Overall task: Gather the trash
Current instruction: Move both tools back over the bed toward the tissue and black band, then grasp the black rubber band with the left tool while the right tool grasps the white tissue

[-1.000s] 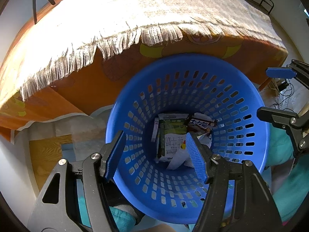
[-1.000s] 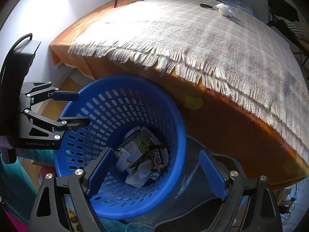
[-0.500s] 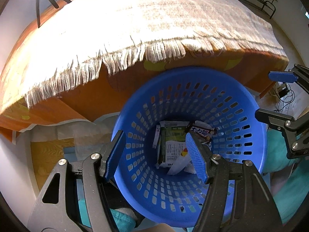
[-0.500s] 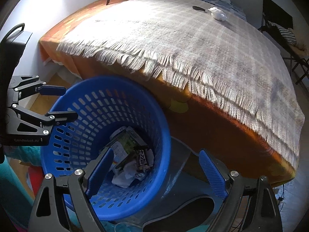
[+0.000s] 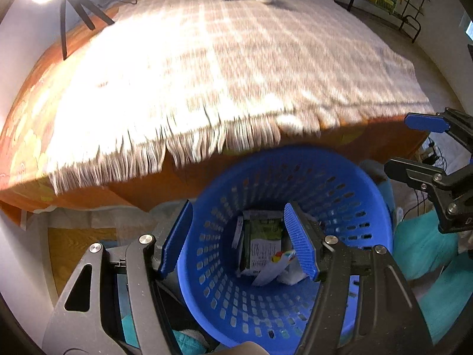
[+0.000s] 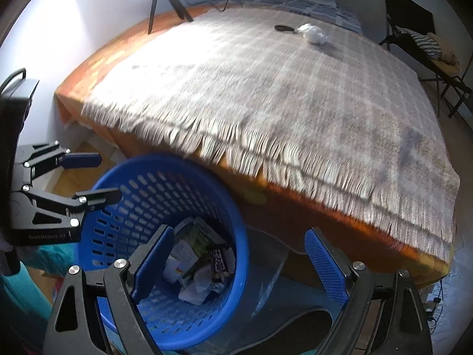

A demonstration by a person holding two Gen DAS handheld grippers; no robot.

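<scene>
A blue perforated basket [image 5: 369, 207] stands on the floor against the bed. It holds a green carton [image 5: 263, 236], a dark candy wrapper [image 6: 220, 261] and crumpled white paper [image 6: 195, 291]. My left gripper [image 5: 238, 207] hovers open over the basket's left rim with nothing between its fingers; it also shows at the left of the right wrist view [image 6: 103, 177]. My right gripper [image 6: 239, 233] is open wide above the basket's right rim and grips nothing. On the far side of the bed lie a crumpled white wad [image 6: 314, 34] and a small dark item [image 6: 283, 28].
A fringed plaid blanket [image 5: 236, 74] covers the bed over an orange sheet [image 6: 295, 216]. A tripod [image 5: 71, 14] with a bright lamp stands at the back left. A dark folding chair [image 6: 414, 29] holding clothes is at the back right. Teal cloth [image 5: 419, 251] lies beside the basket.
Both grippers have risen and tipped upward. The basket has slid lower in both views, and the bed top with the white wad has come into sight. The jaws kept their width.
</scene>
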